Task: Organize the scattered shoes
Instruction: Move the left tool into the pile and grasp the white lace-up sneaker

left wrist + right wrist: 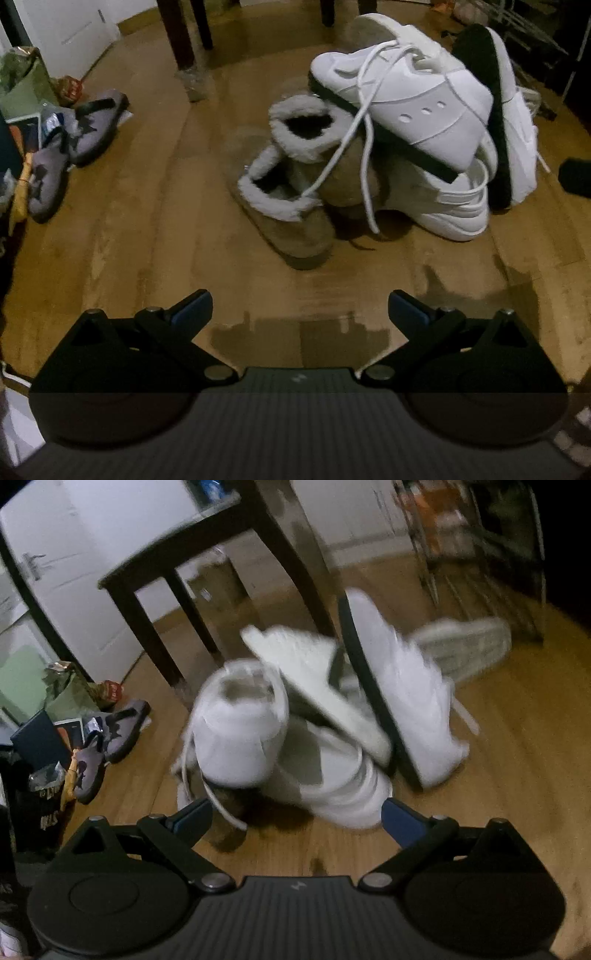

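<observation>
A heap of shoes lies on the wooden floor. In the left wrist view a white sneaker (413,99) with loose laces rests tilted on two tan fleece-lined boots (291,206); another white sneaker (506,110) stands on its side, black sole showing, and a third (450,206) lies under them. My left gripper (300,306) is open and empty, short of the heap. In the blurred right wrist view the same heap (325,716) lies just ahead of my right gripper (297,816), which is open and empty.
A pair of grey slippers (70,147) lies at the left beside bags and clutter (22,85); the slippers also show in the right wrist view (110,734). Dark table legs (183,40) stand behind the heap. A wire rack (476,561) stands at the back right.
</observation>
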